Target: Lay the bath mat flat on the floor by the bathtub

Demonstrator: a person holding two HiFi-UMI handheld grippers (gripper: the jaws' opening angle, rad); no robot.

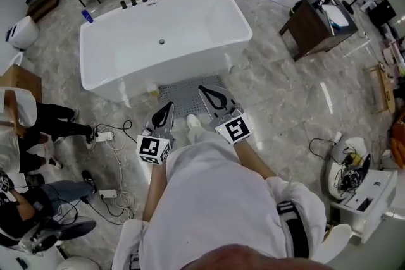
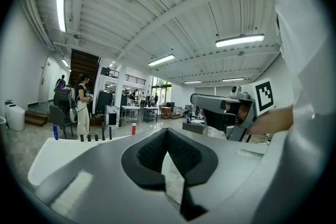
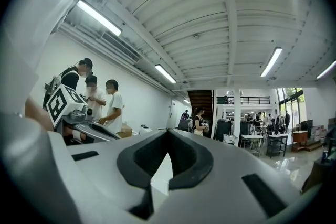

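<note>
Marble floor (image 1: 285,92), white bathtub (image 1: 164,35), grey bath mat (image 1: 186,93) flat beside it

The bathtub (image 1: 171,35) is gleaming smooth and glossy white, like enamel or acrylic. The floor (image 1: 278,92) is shining as polished, veined, stone-look tile and mirroring the ceiling lights. The bath mat (image 1: 183,93) is looking matt grey, with a fine dotted grid texture. The left tongs (image 2: 167,131) and right tongs (image 3: 168,134) are showing smooth, matt grey plastic shells with black, finely textured pads (image 2: 149,152). The cabinet (image 1: 313,28) is looking like dark brown wood.
</note>
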